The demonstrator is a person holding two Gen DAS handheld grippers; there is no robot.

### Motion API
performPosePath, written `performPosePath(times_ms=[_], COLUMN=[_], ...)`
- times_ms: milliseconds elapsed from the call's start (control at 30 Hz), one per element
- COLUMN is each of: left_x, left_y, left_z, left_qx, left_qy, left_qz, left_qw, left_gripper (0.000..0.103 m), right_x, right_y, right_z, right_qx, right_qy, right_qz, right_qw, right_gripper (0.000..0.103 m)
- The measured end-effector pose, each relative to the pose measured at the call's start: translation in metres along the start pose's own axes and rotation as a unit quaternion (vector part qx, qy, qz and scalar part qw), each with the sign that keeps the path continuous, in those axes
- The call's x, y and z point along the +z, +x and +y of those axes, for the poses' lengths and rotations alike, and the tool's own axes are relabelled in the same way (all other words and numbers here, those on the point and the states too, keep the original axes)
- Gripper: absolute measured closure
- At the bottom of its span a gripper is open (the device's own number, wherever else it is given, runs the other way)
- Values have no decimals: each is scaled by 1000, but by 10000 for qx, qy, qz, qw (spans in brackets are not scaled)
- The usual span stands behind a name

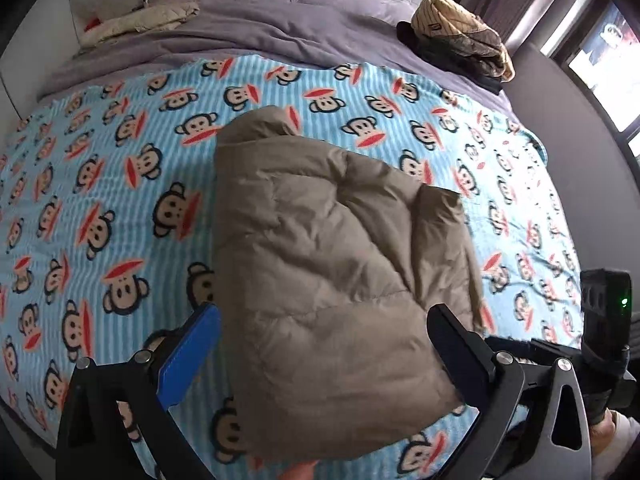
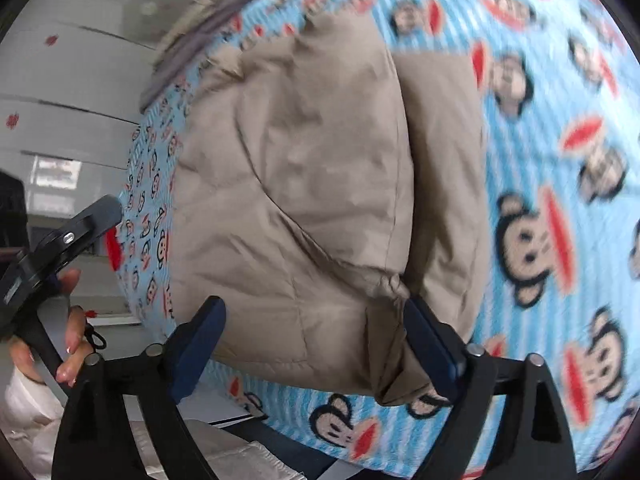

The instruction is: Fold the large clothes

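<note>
Looking down from our left wrist, we see the folded tan puffer jacket [image 1: 332,264] lying on the monkey-print blanket [image 1: 100,184] over the bed. Our left gripper [image 1: 324,356] hangs above its near end, 2 fingers spread wide on either side, gripping nothing. A pile of clothes [image 1: 460,36] sits at the far corner. From our right wrist, the right gripper [image 2: 316,344] stands spread over the jacket's [image 2: 296,184] near edge, its pads off the fabric.
</note>
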State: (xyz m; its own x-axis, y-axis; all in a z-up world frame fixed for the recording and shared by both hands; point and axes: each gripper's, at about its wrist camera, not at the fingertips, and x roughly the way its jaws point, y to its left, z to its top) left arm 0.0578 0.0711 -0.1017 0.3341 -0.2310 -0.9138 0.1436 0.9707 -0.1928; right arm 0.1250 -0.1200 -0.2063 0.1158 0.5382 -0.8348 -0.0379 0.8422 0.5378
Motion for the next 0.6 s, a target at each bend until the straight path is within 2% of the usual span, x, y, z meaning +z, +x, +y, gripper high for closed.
performPosePath(times_ms=[33,100,167,300,400,433,600], left_x=[0,-1,-2,-5,-6,-7,-8], left_y=[0,-1,-3,-12,-18,-21,-38], left_z=[-2,-5,-9,-14,-18,-19,-24], left_qx=[23,207,274,221,356,423,710], left_qy=[10,122,183,204,247,263,343], left_qz=[24,37,17,-123,-199,-232,-482], left_qw=[10000,9997,9995,9995,9989,9985,9957], left_gripper=[0,0,0,0,0,0,0], right_x=[2,5,8,13,18,20,28], right_y=[-8,-23,-36,-59,-75,-79,-104], right_z=[4,7,9,16,28,29,39], right_qx=[-15,-81,-266,-959,-1721,-1861,-2074], right_qy=[-27,1,28,-99,-218,-217,-8], right_qz=[-138,-404,-661,-1100,-1294,-1363,-1550], right_qw=[9999,9991,9975,9892,9763,9728,9659], right_gripper=[10,1,0,0,0,0,0])
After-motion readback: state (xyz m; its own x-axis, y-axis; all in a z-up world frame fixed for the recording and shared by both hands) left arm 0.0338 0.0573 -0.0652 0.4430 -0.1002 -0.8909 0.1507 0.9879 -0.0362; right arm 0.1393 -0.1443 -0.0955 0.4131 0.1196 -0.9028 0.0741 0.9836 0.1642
